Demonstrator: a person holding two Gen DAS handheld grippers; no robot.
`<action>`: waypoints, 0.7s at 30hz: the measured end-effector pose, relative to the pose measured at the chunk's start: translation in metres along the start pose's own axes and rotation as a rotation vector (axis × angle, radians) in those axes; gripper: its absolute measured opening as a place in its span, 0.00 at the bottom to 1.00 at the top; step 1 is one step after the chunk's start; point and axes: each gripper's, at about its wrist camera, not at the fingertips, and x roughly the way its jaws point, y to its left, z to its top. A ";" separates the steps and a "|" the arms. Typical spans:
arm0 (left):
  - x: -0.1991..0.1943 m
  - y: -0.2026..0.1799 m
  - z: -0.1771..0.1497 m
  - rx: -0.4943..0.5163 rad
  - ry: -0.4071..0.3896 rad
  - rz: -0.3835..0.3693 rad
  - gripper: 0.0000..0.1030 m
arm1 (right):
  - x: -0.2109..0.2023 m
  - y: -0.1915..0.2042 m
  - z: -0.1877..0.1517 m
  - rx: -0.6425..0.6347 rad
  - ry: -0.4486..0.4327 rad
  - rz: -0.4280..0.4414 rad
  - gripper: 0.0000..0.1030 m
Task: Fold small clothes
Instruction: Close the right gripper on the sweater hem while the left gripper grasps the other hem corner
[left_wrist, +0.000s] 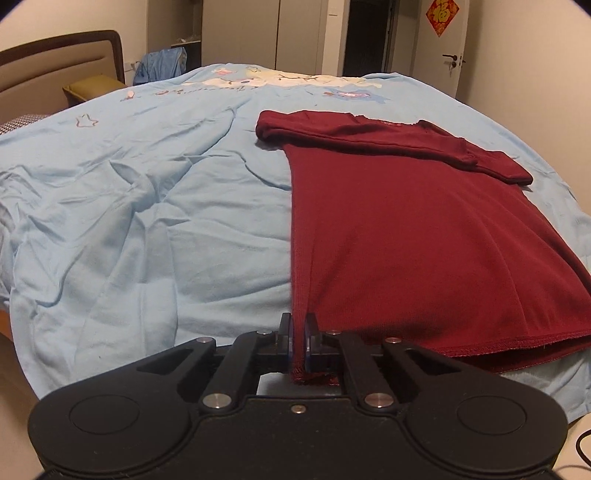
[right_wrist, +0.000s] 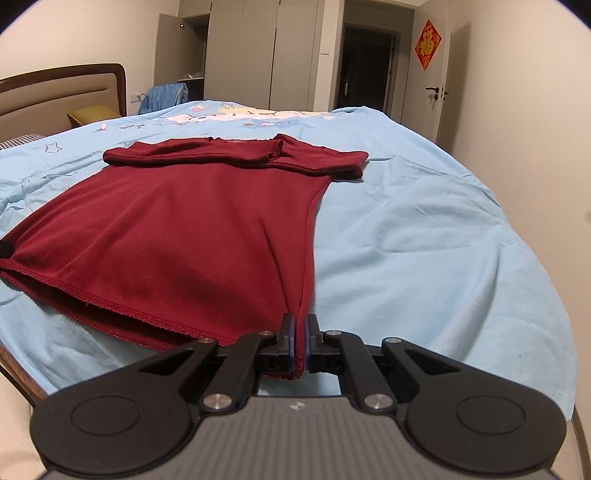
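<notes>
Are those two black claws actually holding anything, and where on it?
Yes. The left gripper pinches the dark red shirt at its near left hem corner; the right gripper pinches its near right hem corner.

I am looking into a home bedroom: a bed with a padded headboard (right_wrist: 62, 88) at far left fills the view, covered by a light blue sheet (right_wrist: 424, 236) with cartoon prints. Along the far wall I see tall wardrobe doors (right_wrist: 240, 55), a dark doorway (right_wrist: 365, 66), and at far right a white door (right_wrist: 439, 85) with a red paper decoration (right_wrist: 427, 44).
</notes>
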 end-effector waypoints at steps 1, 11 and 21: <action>0.000 0.000 0.000 0.000 0.002 -0.001 0.13 | 0.000 0.000 0.000 -0.008 -0.001 0.005 0.07; -0.016 0.009 0.012 -0.044 -0.088 -0.002 0.86 | -0.017 0.027 0.003 -0.275 -0.070 0.096 0.90; -0.022 -0.033 0.012 0.157 -0.182 -0.011 0.99 | 0.014 0.077 -0.017 -0.613 0.034 0.036 0.95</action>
